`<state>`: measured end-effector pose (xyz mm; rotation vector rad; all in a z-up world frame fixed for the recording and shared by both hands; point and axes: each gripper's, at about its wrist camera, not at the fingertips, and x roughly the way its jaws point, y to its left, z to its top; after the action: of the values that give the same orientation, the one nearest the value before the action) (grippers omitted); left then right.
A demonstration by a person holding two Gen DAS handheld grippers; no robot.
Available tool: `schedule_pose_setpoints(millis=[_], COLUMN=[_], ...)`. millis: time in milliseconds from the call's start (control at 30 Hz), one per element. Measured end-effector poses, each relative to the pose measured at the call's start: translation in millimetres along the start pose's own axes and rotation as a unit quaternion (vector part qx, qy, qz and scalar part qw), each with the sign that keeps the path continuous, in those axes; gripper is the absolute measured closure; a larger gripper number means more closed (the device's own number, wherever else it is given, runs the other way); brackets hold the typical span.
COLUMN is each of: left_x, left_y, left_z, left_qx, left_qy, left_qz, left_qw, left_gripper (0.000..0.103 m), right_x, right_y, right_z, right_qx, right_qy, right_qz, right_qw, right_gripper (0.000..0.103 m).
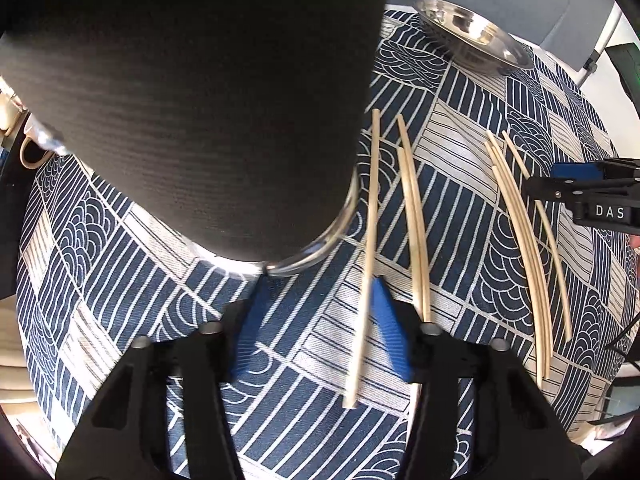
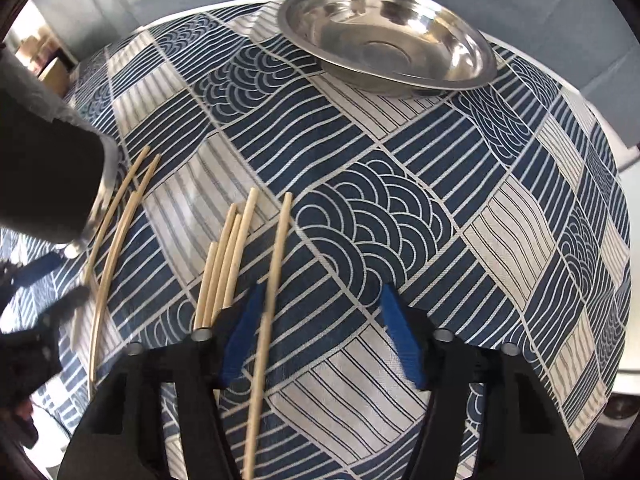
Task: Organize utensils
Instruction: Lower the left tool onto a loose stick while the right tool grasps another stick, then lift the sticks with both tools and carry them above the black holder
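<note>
Bamboo chopsticks (image 2: 224, 264) lie scattered on the patterned tablecloth (image 2: 400, 216) over the table, between a tall black cylinder holder (image 1: 192, 100) and a steel bowl (image 2: 384, 32). They look light, stiff and smooth, likely to roll or pivot, so a pinch near mid-length seems safest. The left tool (image 1: 316, 328) stands spread, one chopstick (image 1: 366, 280) lying between its jaws against the right pad, not pinched. The right tool (image 2: 322, 336) is likewise spread around a single chopstick (image 2: 268, 304) beside its left pad. Only the left view shows the holder's metal rim up close; only the right view shows the bowl's empty inside.
</note>
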<state>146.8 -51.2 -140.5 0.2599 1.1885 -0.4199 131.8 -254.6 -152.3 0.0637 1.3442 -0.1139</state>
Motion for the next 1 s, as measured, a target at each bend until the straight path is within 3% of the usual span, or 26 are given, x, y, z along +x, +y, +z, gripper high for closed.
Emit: schedule_pose_setpoints(millis=[100,133,200,233,267,400,633,1000], left_x=[-2,-3,-5,-7,-7,-8,-7,-41], left_y=[2,2,3,6,6,9,29,16], left_z=[-2,-4,-6,-9,-11,-14,-25,-29], left_qx=[0.009,0.012,0.016,0.018,0.020,0.011,-0.063,-0.056], left_qy=[0.005,0.006,0.010,0.012,0.014,0.029,0.078,0.054], left_qz=[-0.004,-0.006,-0.015,-0.020,-0.026,-0.049,-0.128,-0.133], left_qw=[0.9999,0.9999,0.9997,0.9996,0.9994,0.9983,0.9867,0.9881], left_gripper=[0.066,0.071,0.084,0.093,0.095,0.096,0.098,0.098], right_x=[-2,-2,-3,-3,-7,-9,-20,-67], right_y=[-2,-3,-8,-13,-17,-26,-27,-10], right_z=[3,5,6,6,4,0,-20,-22], right_qx=[0.001,-0.004,-0.008,-0.008,-0.008,-0.010,-0.003,-0.024], right_qy=[0.009,0.010,0.014,0.016,0.016,0.027,0.042,-0.001], right_qz=[0.002,0.007,0.018,0.029,0.034,0.047,0.109,0.157], right_qw=[1.000,1.000,1.000,0.999,0.999,0.998,0.993,0.987], right_gripper=[0.074,0.085,0.096,0.097,0.097,0.098,0.099,0.099])
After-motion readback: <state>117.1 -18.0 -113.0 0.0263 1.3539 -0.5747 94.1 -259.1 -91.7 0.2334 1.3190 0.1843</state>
